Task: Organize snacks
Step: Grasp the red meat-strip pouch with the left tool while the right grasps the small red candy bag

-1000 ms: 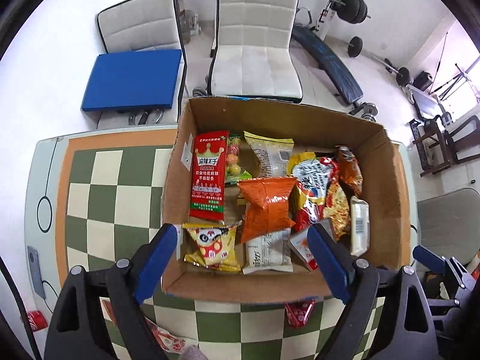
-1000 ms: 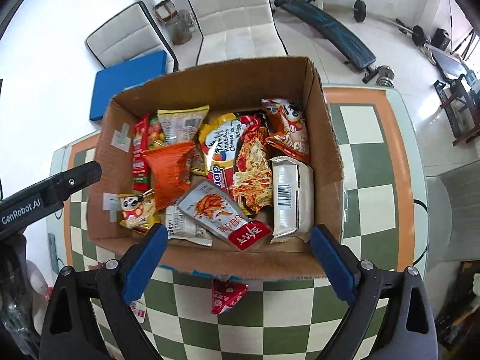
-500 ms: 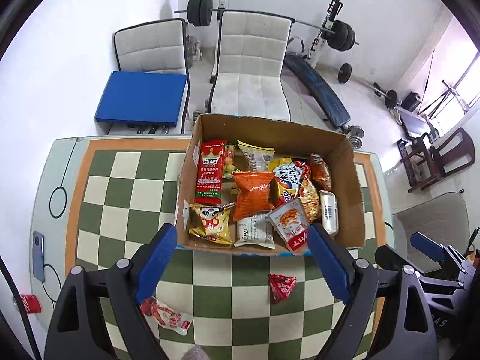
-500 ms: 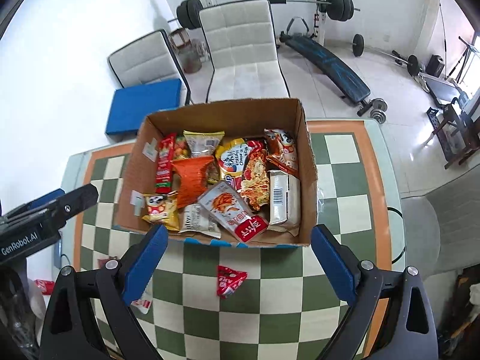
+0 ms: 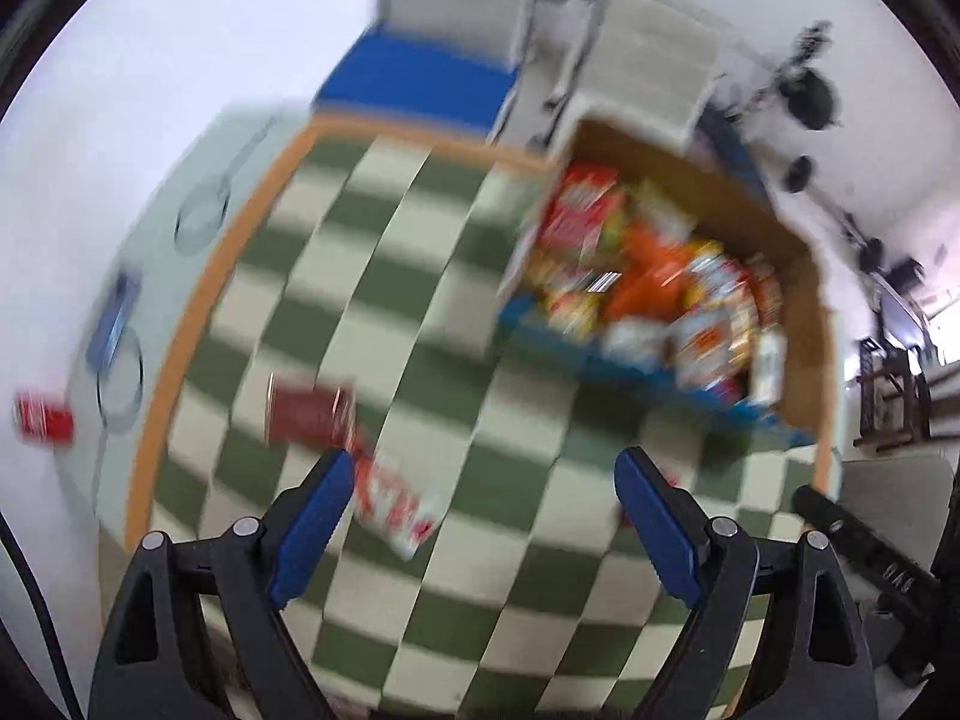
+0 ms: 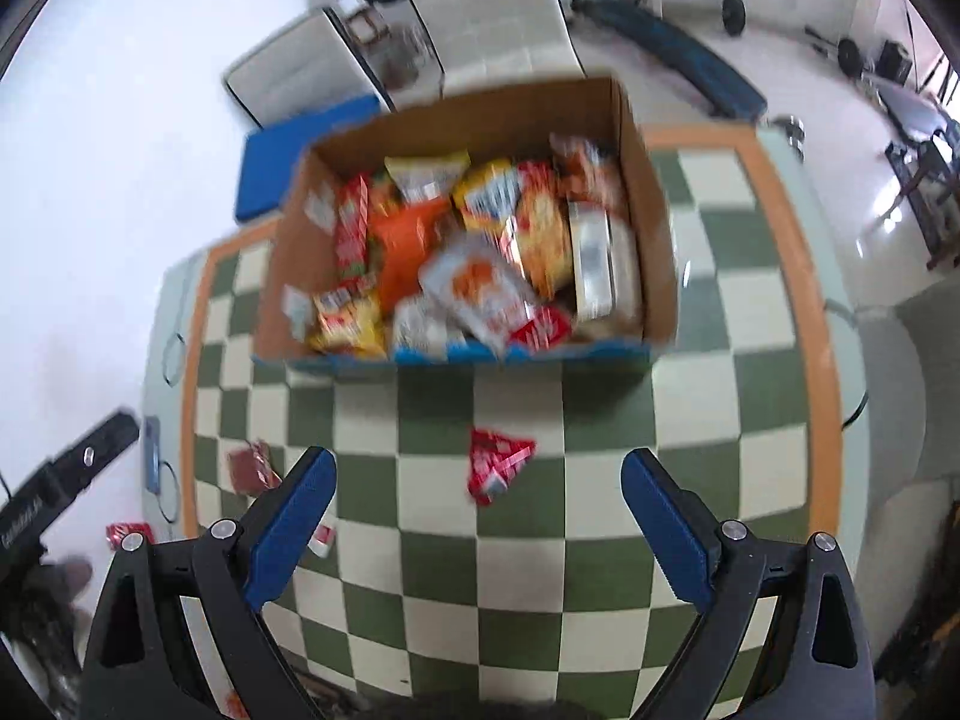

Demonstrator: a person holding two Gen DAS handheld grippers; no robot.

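Observation:
A cardboard box (image 6: 654, 252) full of snack packets stands on the green-and-white checkered table (image 6: 600, 420); it also shows, blurred, in the left wrist view (image 5: 810, 312). A small red triangular packet (image 6: 497, 463) lies loose in front of the box, ahead of my open, empty right gripper (image 6: 477, 510). My left gripper (image 5: 483, 510) is open and empty above the table's left part. A dark red packet (image 5: 309, 414) and a red-and-white packet (image 5: 393, 501) lie just ahead of its left finger.
Two white chairs (image 6: 480, 0) and a blue pad (image 6: 288, 150) stand beyond the table, with gym gear behind. A phone (image 6: 151, 450) lies on the table's left rim. A red can (image 5: 45, 420) is on the floor at left.
Both grippers pulled back from the box, so it looks smaller. The left view swung left and is blurred; loose packets on the table have come into view.

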